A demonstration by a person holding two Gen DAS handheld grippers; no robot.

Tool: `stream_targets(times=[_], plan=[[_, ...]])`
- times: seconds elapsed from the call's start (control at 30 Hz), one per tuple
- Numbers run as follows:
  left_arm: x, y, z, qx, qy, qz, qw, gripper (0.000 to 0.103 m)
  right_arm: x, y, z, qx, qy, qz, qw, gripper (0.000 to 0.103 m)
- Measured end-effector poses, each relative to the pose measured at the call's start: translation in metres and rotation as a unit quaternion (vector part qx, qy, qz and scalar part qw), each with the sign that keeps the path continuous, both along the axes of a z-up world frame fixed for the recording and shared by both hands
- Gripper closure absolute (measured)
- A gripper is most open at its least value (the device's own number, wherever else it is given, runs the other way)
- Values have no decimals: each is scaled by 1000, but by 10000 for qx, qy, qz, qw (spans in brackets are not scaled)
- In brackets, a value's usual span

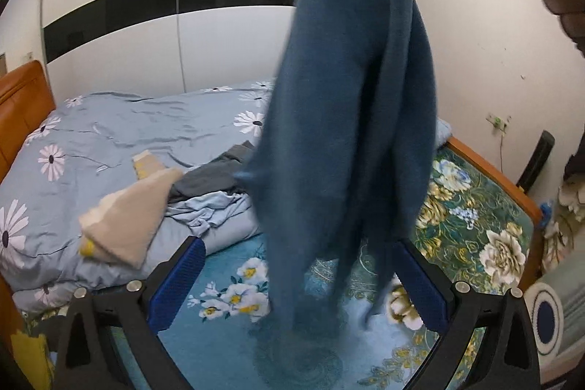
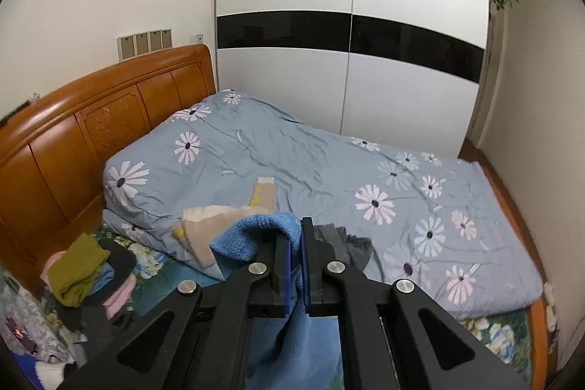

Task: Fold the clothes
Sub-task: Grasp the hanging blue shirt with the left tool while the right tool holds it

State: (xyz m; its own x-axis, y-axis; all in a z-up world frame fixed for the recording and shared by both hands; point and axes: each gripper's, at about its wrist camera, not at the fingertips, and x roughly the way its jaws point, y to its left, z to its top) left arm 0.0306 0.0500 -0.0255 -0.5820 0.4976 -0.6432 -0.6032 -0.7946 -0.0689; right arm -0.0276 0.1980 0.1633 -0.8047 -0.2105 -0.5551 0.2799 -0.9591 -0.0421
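R gripper (image 2: pixel 297 265) pinches blue garment (image 1: pixel 347 119) hanging bunched above the bed (image 1: pixel 226 284), L gripper (image 1: pixel 296 284) wide & empty below it; IMO catch a free lower corner w/ L, spread flat.

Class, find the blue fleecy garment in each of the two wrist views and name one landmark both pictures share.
Left wrist view: the blue fleecy garment hangs down the centre from the top edge, its lower end over the floral sheet between the open left gripper fingers.
Right wrist view: it sits bottom centre, pinched in the shut right gripper.
Shared landmark: the white wardrobe with a black band.
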Motion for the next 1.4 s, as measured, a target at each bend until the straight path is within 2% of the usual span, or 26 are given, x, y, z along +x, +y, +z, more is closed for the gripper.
stream_targets(times=[0.07,0.13,0.23,0.37,0.43,0.5,0.57,0.63,0.67,0.7,0.73,0.87,1.03,1.1,1.2,1.3,1.4], plan=[[0,2,3,18,45,-12,10000,3,8,3,1,-47,8,-2,10000,99],[-1,-1,6,153,-10,14,9999,14,17,6,2,-95,15,-4,10000,99],[-5,-4,8,166,-28,117,9998,26,29,10,4,-155,37,0,9999,99],[-10,-3,13,290,-107,134,9994,33,37,12,9,-170,119,58,9998,99],[-9,-1,16,345,-131,21,9993,48,39,14,11,-181,144,65,9997,99],[-12,-2,18,353,-124,-22,9993,53,42,20,13,-200,157,56,9997,99],[-12,5,18,162,-58,-54,9998,60,46,24,16,-226,181,61,9996,99],[-13,14,16,104,-119,-134,9998,78,49,29,17,-233,188,45,9995,99],[-13,18,14,158,-195,-171,9995,81,50,31,17,-235,187,32,9995,99],[-14,22,13,202,-277,-207,9992,88,51,34,17,-238,186,19,9995,99],[-15,26,11,220,-353,-210,9989,100,52,36,17,-240,185,7,9995,99],[-14,24,14,229,-390,106,9989,100,64,58,7,-376,19,-72,9993,99],[3,-7,41,166,-47,392,9991,100,81,87,-8,-574,-225,-178,9979,99],[20,-24,55,129,125,378,9991,100,90,98,-14,-680,-363,-186,9969,99],[52,-50,70,-7,206,369,9991,100,118,107,-30,-995,-804,-5,9918,99],[83,-71,87,-196,108,392,9990,100,146,114,-44,-1282,-1241,180,9838,99],[105,-86,113,-245,-39,373,9990,100,163,112,-46,-1410,-1542,449,9769,99]])
